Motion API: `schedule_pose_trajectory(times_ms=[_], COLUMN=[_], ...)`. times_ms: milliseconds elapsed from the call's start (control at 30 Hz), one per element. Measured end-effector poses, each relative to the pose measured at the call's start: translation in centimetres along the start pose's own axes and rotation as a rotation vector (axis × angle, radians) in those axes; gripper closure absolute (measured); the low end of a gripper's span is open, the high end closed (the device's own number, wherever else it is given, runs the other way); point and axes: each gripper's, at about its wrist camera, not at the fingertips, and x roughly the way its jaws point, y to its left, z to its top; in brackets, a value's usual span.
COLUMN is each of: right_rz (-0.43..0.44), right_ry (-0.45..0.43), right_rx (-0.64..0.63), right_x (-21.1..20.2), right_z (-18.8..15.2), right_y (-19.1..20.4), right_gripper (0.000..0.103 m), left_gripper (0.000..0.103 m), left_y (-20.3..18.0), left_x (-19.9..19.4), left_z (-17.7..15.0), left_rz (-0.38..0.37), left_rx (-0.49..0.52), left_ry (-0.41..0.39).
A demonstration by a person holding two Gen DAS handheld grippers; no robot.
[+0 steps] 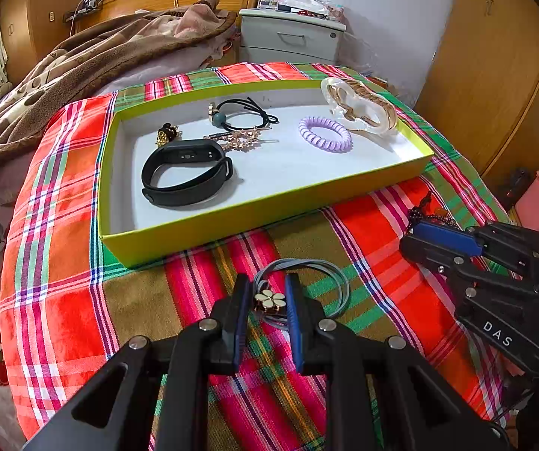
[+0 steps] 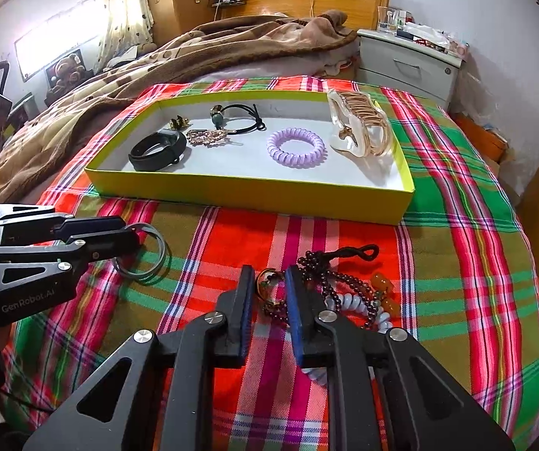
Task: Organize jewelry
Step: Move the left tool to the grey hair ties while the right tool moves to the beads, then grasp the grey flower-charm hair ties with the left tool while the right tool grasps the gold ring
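Plaid bedspread: left claw [image 1: 268,293] part-open around grey hair tie [image 1: 318,282], right claw [image 2: 268,285] part-open over beads [image 2: 329,282].

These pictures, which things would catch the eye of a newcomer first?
The yellow-green tray on the bright plaid cloth stands out first, with a purple coil hair tie and a black wristband inside. In front of it, the left gripper frames a grey flower hair tie.
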Motion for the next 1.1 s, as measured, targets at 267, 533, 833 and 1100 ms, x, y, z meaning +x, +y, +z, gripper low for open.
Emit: schedule_pose_trajectory(times_ms=[267,533,833,1100], right_rz=[0.020,0.104,0.215,0.244], right_ry=[-0.028,-0.062,-0.104,-0.144], right_rx=[0.031,0.128,0.242,0.260], right_x=[-0.6,-1.4,-2.4,-3.5], right_z=[-0.1,-0.1,0.1,0.9], right_y=[-0.5,-2.1,-3.9,-4.1], right_gripper=[0.098,0.100,0.100,0.100], left_gripper=[0.083,0.084,0.084,0.084], left_y=[0.1,0.4,0.6,0.5], left_x=[-0.1,-0.4,-1.7,-2.6], left_z=[0.0,-0.1,0.3,1.0], left_rz=[-0.005,-0.028,-0.043,-0.059], left_rx=[-0.008,-0.032,-0.044,-0.047], left_ry=[0.002,0.003,-0.031,-0.060])
